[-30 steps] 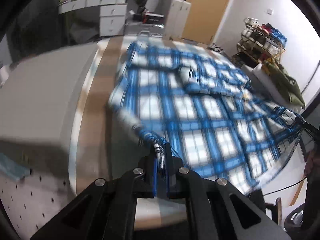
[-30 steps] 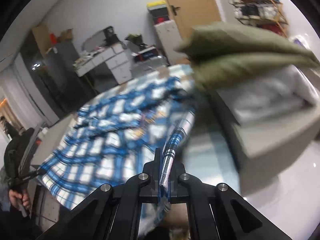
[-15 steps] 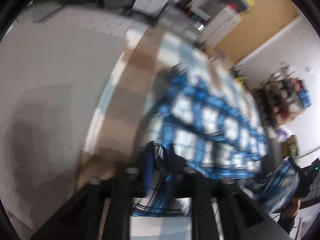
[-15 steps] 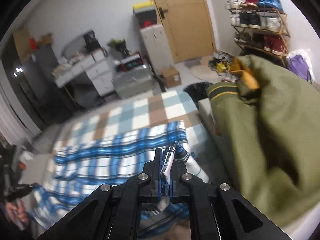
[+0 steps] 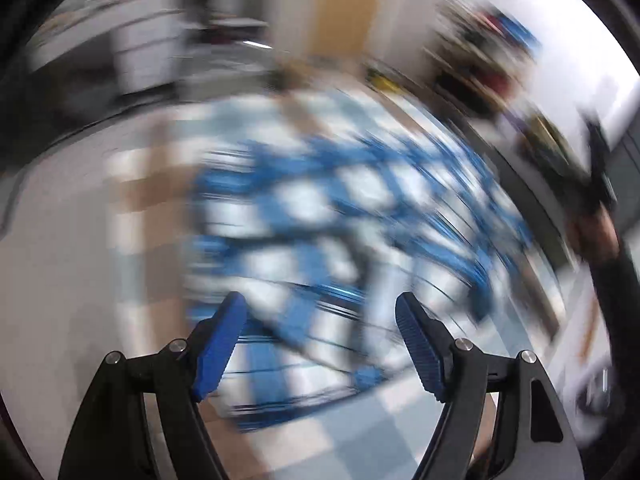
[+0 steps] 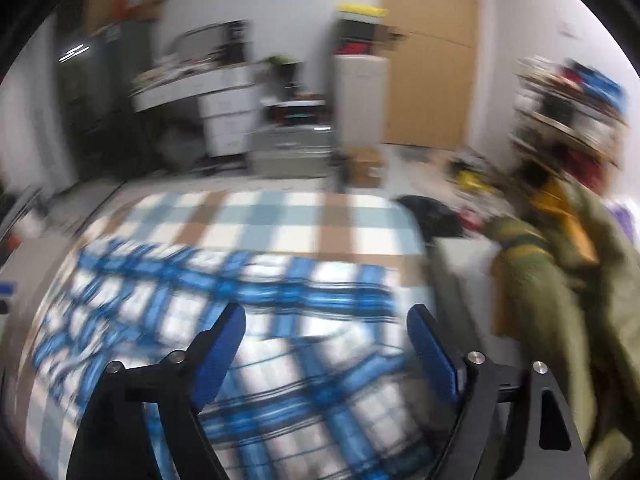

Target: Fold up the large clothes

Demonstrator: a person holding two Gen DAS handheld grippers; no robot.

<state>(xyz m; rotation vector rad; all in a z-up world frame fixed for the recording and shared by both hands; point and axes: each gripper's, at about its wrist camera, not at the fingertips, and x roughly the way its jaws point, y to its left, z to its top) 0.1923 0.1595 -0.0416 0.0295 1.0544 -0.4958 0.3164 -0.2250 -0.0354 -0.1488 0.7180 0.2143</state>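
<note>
Two tools are shown, one per wrist view, and both are spread wide with nothing held between the blue ribbed pads. The left tool (image 5: pixel 320 312) is seen above the blue-and-white plaid fabric garment (image 5: pixel 340 216), with its left pad (image 5: pixel 218 344) and right pad (image 5: pixel 418 348) well apart and the cloth visible through the gap. The right tool (image 6: pixel 326 324) is likewise fully opened, and its pads (image 6: pixel 218 350) are positioned over the same plaid garment (image 6: pixel 248 308) without gripping it.

The garment is laid out flat on a surface covered by a checked cloth in pale blue, brown and white (image 6: pixel 280 216). Whether this surface is a bed or a table cannot be told from the frames. In the right wrist view a strip of the checked cloth is left exposed beyond the far edge of the garment. An olive-green jacket with a yellow lining (image 6: pixel 560 264) is heaped to the right of the covered surface, just beside its edge.

Heavy motion blur is present in the left wrist view, so folds and edges of the garment cannot be resolved there. A wooden door (image 6: pixel 428 52), a white cabinet (image 6: pixel 360 96) and a cluttered shelf rack (image 6: pixel 572 100) are seen at the far side of the room.
</note>
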